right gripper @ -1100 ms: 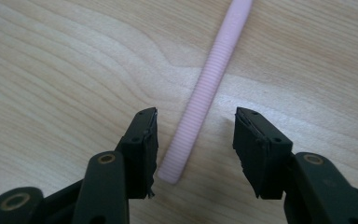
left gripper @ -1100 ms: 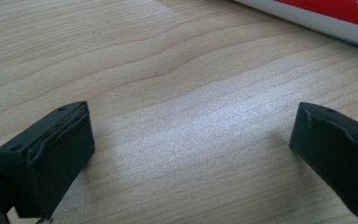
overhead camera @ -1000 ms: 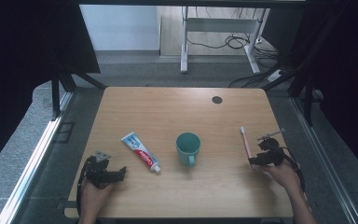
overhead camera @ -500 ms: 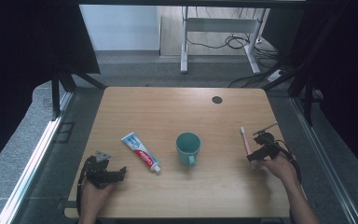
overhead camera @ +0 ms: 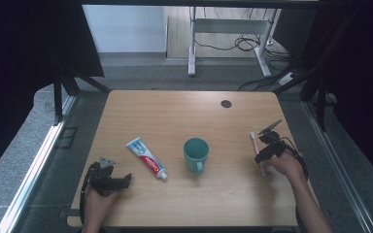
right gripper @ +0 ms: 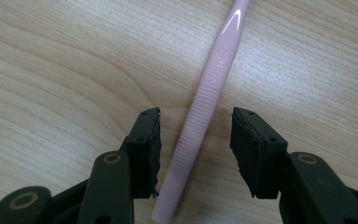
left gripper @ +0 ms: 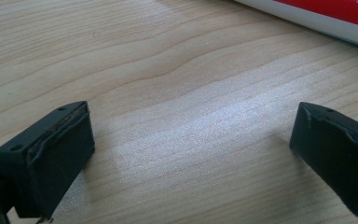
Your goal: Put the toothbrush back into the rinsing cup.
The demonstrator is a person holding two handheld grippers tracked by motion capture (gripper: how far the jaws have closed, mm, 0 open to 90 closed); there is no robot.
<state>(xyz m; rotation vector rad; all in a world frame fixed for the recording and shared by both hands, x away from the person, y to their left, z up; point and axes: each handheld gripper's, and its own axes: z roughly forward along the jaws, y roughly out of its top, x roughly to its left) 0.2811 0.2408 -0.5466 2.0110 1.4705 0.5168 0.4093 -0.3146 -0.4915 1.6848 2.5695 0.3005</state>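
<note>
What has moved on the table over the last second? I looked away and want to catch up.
The right claw moved a little up the table along the toothbrush and now straddles its ribbed handle, jaws open and not yet closed on it. The toothbrush lies flat where it was. The left claw, toothpaste and cup stayed put.

Wooden table with dark round grommet; grey floor, white desk frame and cables behind.
</note>
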